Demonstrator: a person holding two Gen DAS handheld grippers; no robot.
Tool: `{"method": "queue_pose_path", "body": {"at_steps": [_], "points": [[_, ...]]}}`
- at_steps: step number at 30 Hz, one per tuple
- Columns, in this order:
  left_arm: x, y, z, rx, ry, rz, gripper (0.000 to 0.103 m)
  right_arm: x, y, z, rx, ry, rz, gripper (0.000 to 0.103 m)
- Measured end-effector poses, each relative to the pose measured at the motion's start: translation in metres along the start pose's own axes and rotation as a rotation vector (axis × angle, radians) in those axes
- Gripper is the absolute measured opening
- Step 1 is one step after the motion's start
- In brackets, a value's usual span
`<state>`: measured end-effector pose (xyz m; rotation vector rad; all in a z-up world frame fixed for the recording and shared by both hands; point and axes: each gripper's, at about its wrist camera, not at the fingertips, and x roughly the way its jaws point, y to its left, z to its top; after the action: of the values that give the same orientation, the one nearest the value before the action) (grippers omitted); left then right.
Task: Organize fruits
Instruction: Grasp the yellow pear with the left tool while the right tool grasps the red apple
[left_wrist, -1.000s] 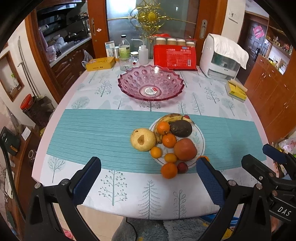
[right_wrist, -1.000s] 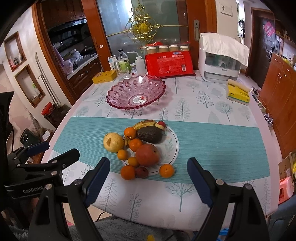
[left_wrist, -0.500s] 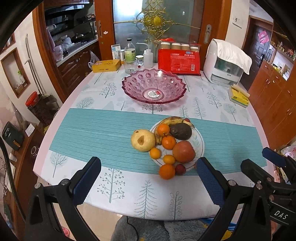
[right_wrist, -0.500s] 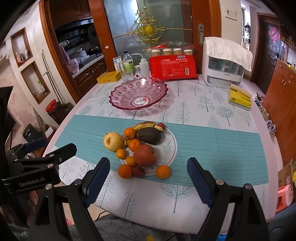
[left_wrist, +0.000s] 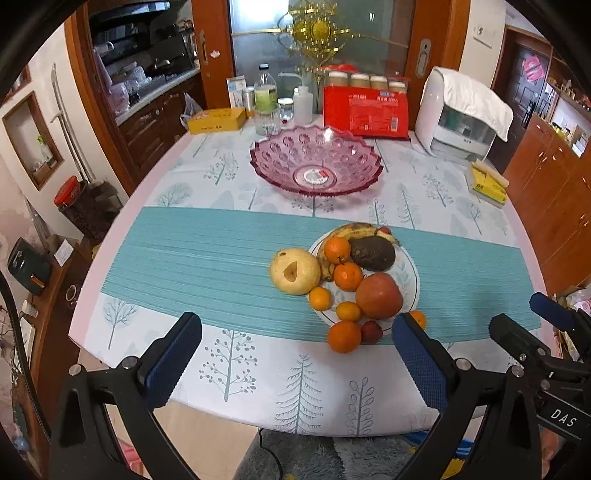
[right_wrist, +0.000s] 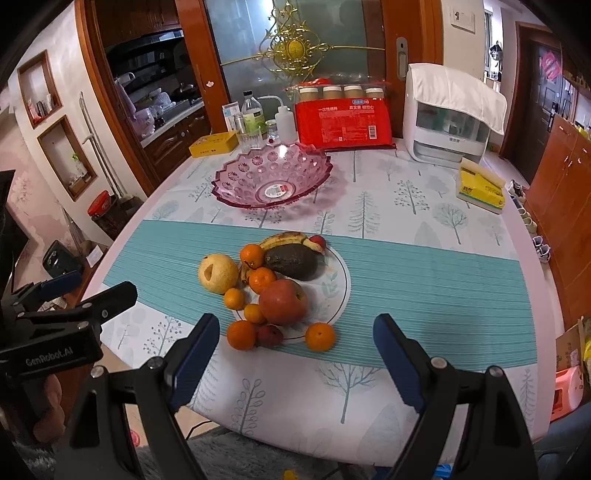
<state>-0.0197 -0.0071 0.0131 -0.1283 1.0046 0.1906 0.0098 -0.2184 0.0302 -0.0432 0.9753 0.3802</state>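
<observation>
Fruit heaped on and around the white plate (right_wrist: 338, 291); pink glass bowl (right_wrist: 271, 177) empty behind.
Left gripper (left_wrist: 295, 363) and right gripper (right_wrist: 295, 360) both spread, holding nothing; nudging the loose oranges (right_wrist: 320, 336) could roll them off the table (right_wrist: 461, 295).

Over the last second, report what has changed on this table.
Only the viewpoints shifted slightly; both cameras drifted a little, so the scene sits differently in frame. The left gripper and right gripper stay open and empty. The fruits on the plate, the pear and the pink bowl have not moved.
</observation>
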Motion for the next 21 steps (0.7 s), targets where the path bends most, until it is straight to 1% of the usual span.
{"method": "queue_pose_path", "body": {"at_steps": [4, 7, 9, 14, 18, 21], "points": [[0.016, 0.004, 0.006, 0.006, 0.03, -0.002, 0.102, 0.011, -0.006, 0.002, 0.01, 0.019, -0.022, 0.086], [0.032, 0.012, 0.01, 0.013, 0.063, -0.016, 0.102, 0.024, -0.014, 0.001, 0.04, 0.047, -0.044, 0.086], [0.045, 0.019, 0.012, 0.015, 0.087, -0.025, 0.102, 0.037, -0.02, -0.001, 0.062, 0.078, -0.06, 0.086], [0.081, 0.034, 0.015, 0.032, 0.155, -0.015, 0.102, 0.07, -0.035, -0.011, 0.102, 0.166, -0.082, 0.086], [0.113, 0.046, 0.018, 0.022, 0.222, -0.043, 0.102, 0.088, -0.041, -0.018, 0.103, 0.213, -0.085, 0.086], [0.134, 0.051, 0.022, 0.014, 0.253, -0.065, 0.102, 0.099, -0.042, -0.023, 0.113, 0.248, -0.087, 0.086]]}}
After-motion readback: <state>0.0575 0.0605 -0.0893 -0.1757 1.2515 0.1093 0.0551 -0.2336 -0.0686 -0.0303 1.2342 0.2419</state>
